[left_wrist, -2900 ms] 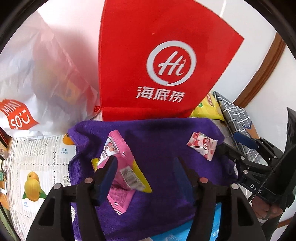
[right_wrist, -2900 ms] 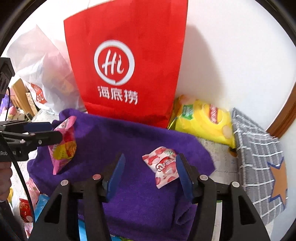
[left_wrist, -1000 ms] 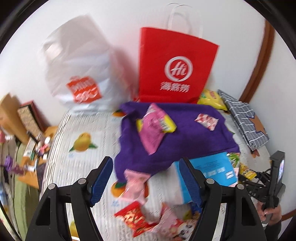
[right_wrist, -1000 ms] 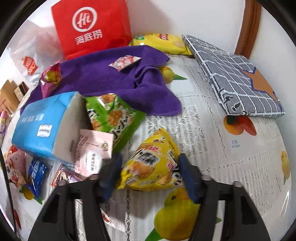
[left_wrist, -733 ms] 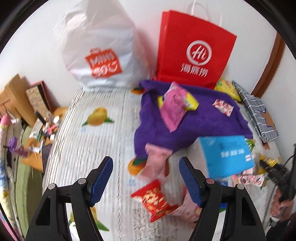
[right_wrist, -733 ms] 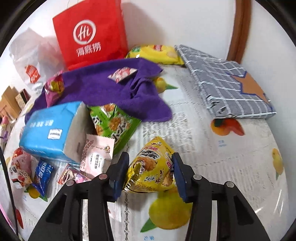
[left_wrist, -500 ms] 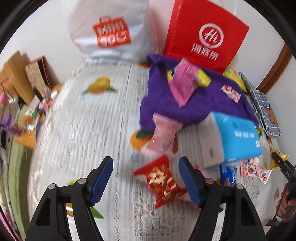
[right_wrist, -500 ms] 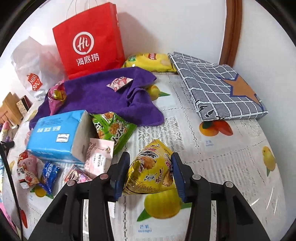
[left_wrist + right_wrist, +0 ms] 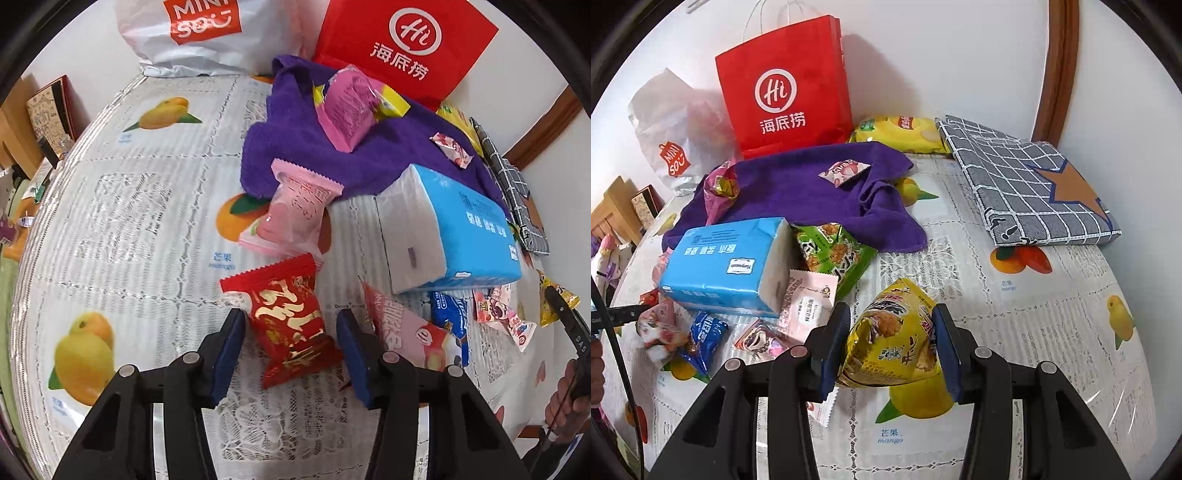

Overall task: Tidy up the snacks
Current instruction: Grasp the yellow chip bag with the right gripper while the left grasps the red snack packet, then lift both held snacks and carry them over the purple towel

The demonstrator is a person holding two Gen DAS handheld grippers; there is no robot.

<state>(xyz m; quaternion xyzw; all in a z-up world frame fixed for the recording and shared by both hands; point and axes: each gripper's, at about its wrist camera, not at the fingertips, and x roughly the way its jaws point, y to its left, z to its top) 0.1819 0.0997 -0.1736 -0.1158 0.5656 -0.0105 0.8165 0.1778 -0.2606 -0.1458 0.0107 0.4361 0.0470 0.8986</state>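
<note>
A yellow snack packet (image 9: 899, 339) is clamped between the blue pads of the right gripper (image 9: 891, 345); both pads press into its crinkled sides, and it is carried clear of the fruit-printed tablecloth (image 9: 1034, 332). The left gripper (image 9: 291, 341) is lowered over a red packet with gold lettering (image 9: 291, 321), which lies flat on the cloth between the two fingers. The left jaws have just been closing, yet a narrow gap is seen on each side of the red packet, so no grip on it is shown.

Just beyond the red packet a pale pink packet (image 9: 295, 218) is propped against the edge of a purple towel (image 9: 388, 147). On the towel two items are laid: a pink-and-yellow packet (image 9: 351, 107) toward its far left, and a small red-and-white sweet (image 9: 451, 149) further right. A blue tissue pack (image 9: 454, 240) is set at the towel's near edge (its white end faces the left camera). Beside it, in the right wrist view, a green snack bag (image 9: 833, 254) and a small pink sachet (image 9: 809, 302) are seen, partly overlapping. Further loose sweets are scattered below the tissue pack, among them a blue wrapper (image 9: 703, 338).

Against the wall a red paper bag (image 9: 783, 85) and a white plastic bag (image 9: 199, 33) are stood, with a yellow crisp bag (image 9: 901, 133) and a folded grey checked cloth (image 9: 1030, 181) to the right.
</note>
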